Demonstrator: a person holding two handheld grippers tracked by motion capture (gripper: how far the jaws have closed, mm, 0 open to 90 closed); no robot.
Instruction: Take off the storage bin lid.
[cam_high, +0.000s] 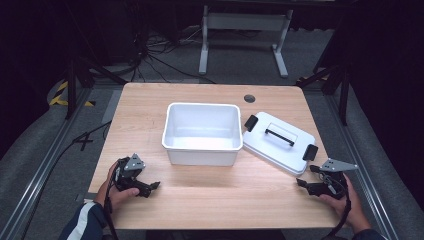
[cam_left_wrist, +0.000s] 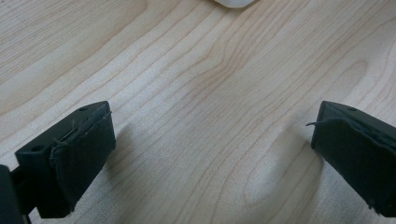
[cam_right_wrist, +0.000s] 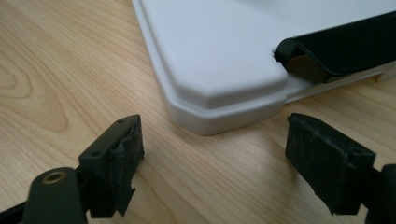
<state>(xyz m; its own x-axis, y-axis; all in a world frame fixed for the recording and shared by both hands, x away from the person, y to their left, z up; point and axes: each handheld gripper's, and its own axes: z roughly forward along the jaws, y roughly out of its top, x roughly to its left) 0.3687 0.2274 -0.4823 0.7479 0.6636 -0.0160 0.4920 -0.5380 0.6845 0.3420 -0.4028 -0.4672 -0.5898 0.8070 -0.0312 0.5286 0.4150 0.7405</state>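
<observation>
A white box (cam_high: 201, 134) is seen in the middle of the wooden table (cam_high: 210, 195), and its white lid (cam_high: 278, 143) is laid flat just beside it, on the right. Both look like light, stiff, smooth plastic that could slip, so the lid is best taken by its black handle (cam_high: 279, 134) or its edge; no words or labels can be read. The left gripper (cam_high: 150, 186) and the right gripper (cam_high: 303, 183) are held with jaws apart and nothing in them.
</observation>
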